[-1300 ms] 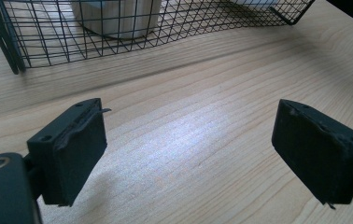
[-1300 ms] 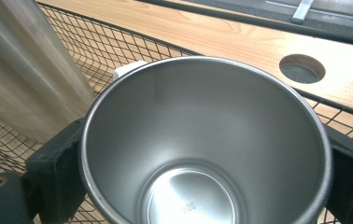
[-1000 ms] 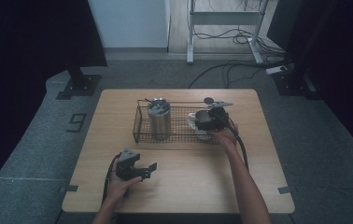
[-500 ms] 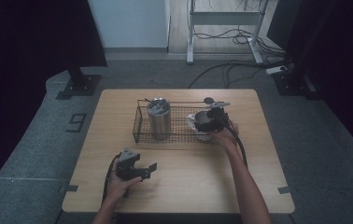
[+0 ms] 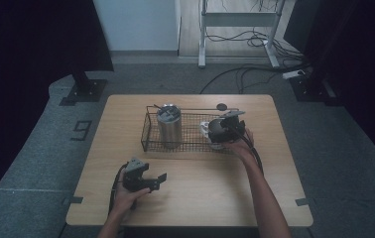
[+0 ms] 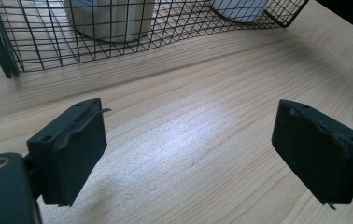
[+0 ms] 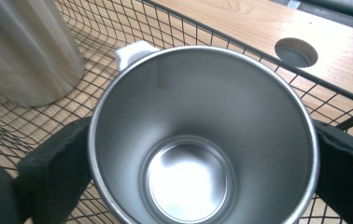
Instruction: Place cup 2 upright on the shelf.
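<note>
Right gripper view, looking straight down into the steel cup (image 7: 198,107): stands upright on the wire floor of the basket (image 7: 174,28), at its right end as seen in the high view, near a tall metal tumbler (image 7: 20,51) but apart from it. Flanked by the two black jaws of the right gripper (image 7: 202,177), just now opening further, cup between them. Seem clear of the cup's wall, so open rather than gripping (contact lower down hidden by the rim, hence only a judgement). Left gripper (image 6: 188,154) open wide and empty, held low over the bare desk (image 6: 202,93), short of the basket.

Main risk: catching the cup on the way out. Could drag a pad against the flared rim if lifted with the jaws too narrow, tipping the cup over on the uneven wire. Could also snag a jaw or the trailing cable on the basket's top rail and shift the whole basket, with nothing holding it down. Could knock the cup into the tumbler with a sideways pull and set both rocking. Less likely: hooking the white piece (image 7: 135,51) at the cup's far side (perhaps its handle, too little visible to tell). Safest, by this reading: a straight rise with jaws wide.
</note>
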The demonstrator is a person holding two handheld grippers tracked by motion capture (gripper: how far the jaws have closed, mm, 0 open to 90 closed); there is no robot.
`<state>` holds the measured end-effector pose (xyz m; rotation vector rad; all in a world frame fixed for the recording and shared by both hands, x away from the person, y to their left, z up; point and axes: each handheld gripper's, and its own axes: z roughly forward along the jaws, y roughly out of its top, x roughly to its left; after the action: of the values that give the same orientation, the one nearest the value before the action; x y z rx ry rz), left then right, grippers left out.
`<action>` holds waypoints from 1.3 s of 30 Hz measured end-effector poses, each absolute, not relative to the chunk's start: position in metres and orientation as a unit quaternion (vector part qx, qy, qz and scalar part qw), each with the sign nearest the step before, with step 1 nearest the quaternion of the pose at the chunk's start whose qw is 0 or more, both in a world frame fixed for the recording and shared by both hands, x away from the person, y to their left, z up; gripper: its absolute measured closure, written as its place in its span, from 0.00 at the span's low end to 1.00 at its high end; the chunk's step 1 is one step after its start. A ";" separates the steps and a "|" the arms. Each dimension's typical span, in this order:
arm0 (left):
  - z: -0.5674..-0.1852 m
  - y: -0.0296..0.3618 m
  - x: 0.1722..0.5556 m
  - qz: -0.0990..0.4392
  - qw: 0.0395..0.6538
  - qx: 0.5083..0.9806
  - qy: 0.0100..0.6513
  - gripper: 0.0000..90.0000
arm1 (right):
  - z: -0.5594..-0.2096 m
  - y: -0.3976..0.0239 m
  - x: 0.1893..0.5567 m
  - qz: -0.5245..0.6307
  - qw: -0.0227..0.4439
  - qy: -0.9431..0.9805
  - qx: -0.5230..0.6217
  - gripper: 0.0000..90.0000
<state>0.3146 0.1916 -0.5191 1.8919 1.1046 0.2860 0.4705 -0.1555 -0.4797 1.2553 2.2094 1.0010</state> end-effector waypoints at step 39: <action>-0.518 0.197 0.316 0.119 0.445 0.760 0.457 0.11 | -0.464 -0.212 0.375 0.469 0.226 0.736 0.432 0.11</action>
<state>0.3160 0.1968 -0.5182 1.8840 1.1333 0.2945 0.3749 -0.2122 -0.4637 1.1919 2.0283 1.2936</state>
